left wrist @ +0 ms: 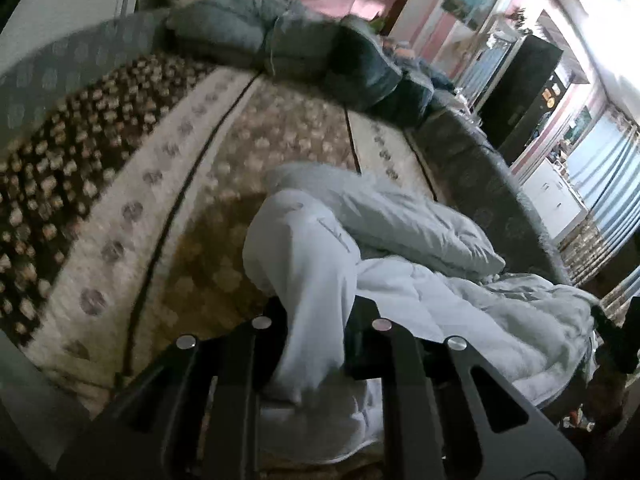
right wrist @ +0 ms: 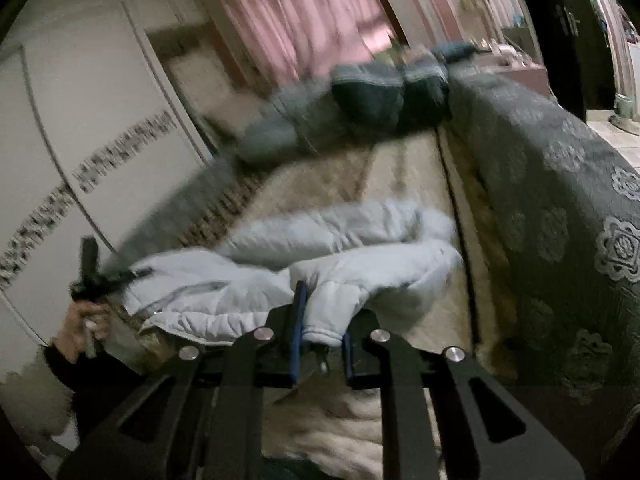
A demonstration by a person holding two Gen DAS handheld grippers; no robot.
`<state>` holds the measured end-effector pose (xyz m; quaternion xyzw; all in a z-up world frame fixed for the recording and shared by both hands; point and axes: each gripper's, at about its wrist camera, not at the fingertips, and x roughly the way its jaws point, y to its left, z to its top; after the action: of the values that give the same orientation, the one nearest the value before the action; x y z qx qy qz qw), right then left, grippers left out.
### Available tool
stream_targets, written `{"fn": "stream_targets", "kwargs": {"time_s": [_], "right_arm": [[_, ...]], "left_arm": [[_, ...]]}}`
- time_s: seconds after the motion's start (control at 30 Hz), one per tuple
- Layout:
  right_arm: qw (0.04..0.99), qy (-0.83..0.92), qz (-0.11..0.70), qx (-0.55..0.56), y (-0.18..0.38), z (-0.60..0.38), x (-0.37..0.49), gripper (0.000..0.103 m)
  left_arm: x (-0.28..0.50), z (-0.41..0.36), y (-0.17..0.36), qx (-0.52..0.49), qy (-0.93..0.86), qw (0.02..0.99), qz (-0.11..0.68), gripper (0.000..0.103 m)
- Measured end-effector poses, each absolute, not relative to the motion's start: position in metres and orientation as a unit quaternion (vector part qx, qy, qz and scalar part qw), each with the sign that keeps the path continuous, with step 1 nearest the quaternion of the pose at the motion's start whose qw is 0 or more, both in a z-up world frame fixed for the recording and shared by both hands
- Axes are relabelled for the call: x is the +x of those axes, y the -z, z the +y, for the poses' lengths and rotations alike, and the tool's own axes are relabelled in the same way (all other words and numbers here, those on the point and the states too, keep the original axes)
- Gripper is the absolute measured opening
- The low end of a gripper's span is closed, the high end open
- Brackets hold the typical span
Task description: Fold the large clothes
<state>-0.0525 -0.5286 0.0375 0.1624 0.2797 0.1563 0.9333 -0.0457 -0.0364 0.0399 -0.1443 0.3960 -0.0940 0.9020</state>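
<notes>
Gripping puffy quilted pale jacket (left wrist: 312, 264): left tool (left wrist: 316, 332); right tool (right wrist: 322, 332).

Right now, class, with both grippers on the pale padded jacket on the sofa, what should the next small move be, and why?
Probably lift and draw the two grippers apart to spread the jacket flat. The left gripper pinches one sleeve-like part, the right gripper grips a cuff, and the rest lies crumpled on the sofa cover, so nothing can be folded neatly yet.

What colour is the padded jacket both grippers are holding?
Pale icy blue, nearly white; the jacket shows best in the right wrist view.
</notes>
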Motion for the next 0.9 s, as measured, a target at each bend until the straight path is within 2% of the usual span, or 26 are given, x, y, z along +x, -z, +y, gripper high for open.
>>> {"fn": "stream_targets", "kwargs": {"time_s": [0.2,0.4,0.67,0.9], "right_arm": [[0.923,-0.135,0.283,0.225,-0.021,-0.525,0.012,0.015],[0.902,-0.073,0.299,0.303,0.014,-0.550,0.097,0.015],[0.899,0.002,0.331,0.287,0.076,-0.562,0.221,0.015],[0.890,0.042,0.361,0.274,0.122,-0.560,0.288,0.015]], "left_arm": [[0.005,-0.030,-0.044,-0.150,0.082,0.884,0.435,0.016],[0.091,-0.026,-0.003,-0.223,0.068,0.855,0.463,0.019],[0.206,-0.049,0.050,-0.221,0.037,0.851,0.474,0.026],[0.261,-0.056,0.091,-0.217,-0.007,0.841,0.496,0.037]]}}
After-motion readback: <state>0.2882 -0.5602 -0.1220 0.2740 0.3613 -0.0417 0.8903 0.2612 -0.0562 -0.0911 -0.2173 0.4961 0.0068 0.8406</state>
